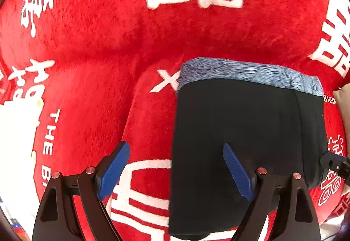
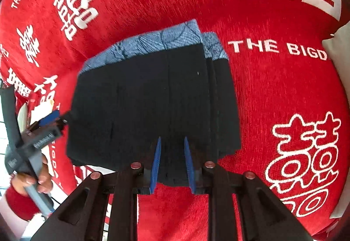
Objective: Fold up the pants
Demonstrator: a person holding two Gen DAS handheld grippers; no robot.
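Right now the pants (image 1: 245,131), folded into a dark block with a blue patterned band along the far edge, lie flat on the red blanket (image 1: 98,33). My left gripper (image 1: 177,172) is spread wide, one finger over red cloth, the other over the pants' near part. My right gripper (image 2: 172,162) is narrowed at the near hem; whether it pinches cloth I cannot tell.

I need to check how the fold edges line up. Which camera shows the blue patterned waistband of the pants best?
The right wrist view: the blue waistband shows nearly whole, with a second stacked layer stepping out at its right end. The left wrist view shows it as one flatter strip along the far edge of the dark pants, layers not separable.
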